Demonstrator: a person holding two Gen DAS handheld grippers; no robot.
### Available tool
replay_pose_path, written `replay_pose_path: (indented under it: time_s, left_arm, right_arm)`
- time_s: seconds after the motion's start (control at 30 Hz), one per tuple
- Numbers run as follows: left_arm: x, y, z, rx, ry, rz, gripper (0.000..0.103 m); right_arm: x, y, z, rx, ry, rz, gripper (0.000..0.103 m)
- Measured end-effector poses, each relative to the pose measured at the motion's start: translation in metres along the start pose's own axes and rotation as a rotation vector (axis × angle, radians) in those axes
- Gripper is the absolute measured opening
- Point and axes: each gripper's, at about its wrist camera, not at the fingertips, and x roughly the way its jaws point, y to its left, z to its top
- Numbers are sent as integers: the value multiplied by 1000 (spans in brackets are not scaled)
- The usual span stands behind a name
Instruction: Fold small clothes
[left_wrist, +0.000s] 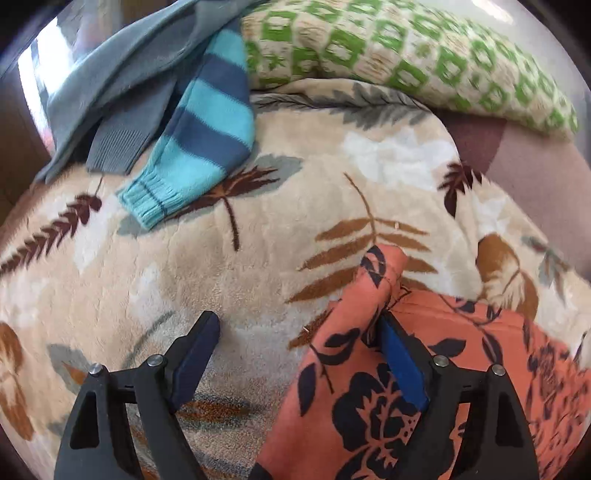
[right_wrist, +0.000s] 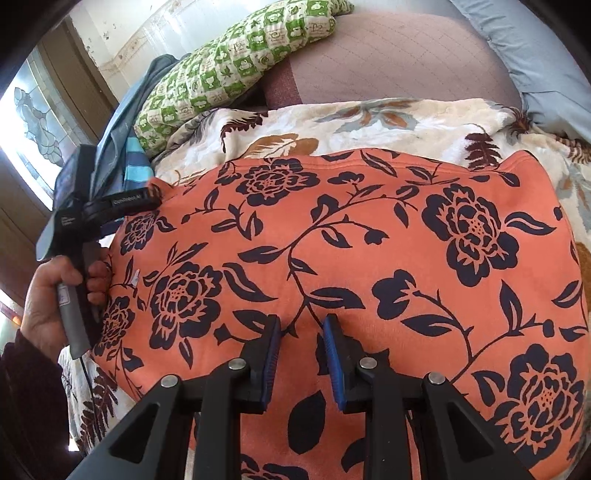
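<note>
An orange garment with dark blue flowers lies spread flat on a beige leaf-print blanket. My left gripper is open at the garment's left corner; a fold of the orange cloth lies against its right finger. The left gripper also shows in the right wrist view, held by a hand at the garment's left edge. My right gripper hovers over the garment's near middle with its jaws a small gap apart, nothing between them.
A striped teal and navy sleeve and a grey-blue garment lie at the back left. A green and cream checked pillow lies behind. A mauve mattress lies beyond the blanket.
</note>
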Motion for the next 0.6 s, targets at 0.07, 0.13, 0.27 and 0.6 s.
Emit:
replay_pose_path:
  time_s: [0.07,0.13,0.27,0.6]
  left_arm:
    - [-9,5,3,-35,-4,44,87]
    - [-19,10,1,-53,-10,69,87]
    - [-54,14,-3,-69,-41,92,87]
    - [-102,-23,-70,211,-66,106,87]
  right_arm:
    - [-1,-3,1,13,4,8,27]
    - [-2,-5,1,23,7,14,27]
    - [-15,-6,3,35,-8,26,27]
    - [-52,-41,-3,185,-73,-1,27]
